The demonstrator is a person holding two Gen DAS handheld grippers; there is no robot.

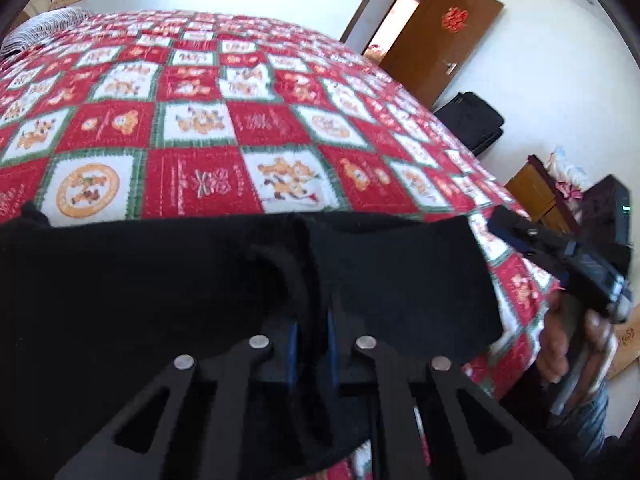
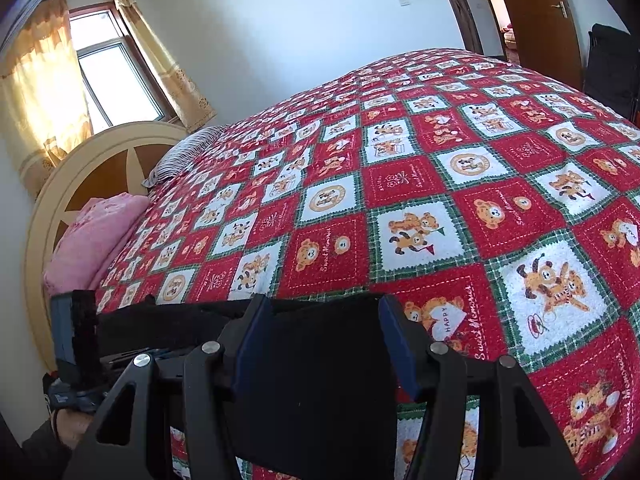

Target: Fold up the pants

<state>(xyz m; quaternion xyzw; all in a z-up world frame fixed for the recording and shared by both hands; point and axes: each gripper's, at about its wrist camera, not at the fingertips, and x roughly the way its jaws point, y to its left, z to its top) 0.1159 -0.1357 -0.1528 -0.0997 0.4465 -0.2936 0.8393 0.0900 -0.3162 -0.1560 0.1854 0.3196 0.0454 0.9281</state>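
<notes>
The left gripper (image 1: 312, 316) pinches the black pants (image 1: 200, 280) at the near edge of the bed (image 1: 240, 128). The right gripper (image 2: 320, 344) is spread, probably just about to grip. Next: close it, then lift.

Black pants (image 1: 168, 280) hide left claw (image 1: 312, 320) tips; lower hem cut off.

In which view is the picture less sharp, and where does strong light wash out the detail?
Left wrist view: bedspread smeared by motion blur, wall above overexposed, pants a detail-free black. Right wrist view: sharper, bear prints crisp; window blown out, edges bent by fisheye.
</notes>
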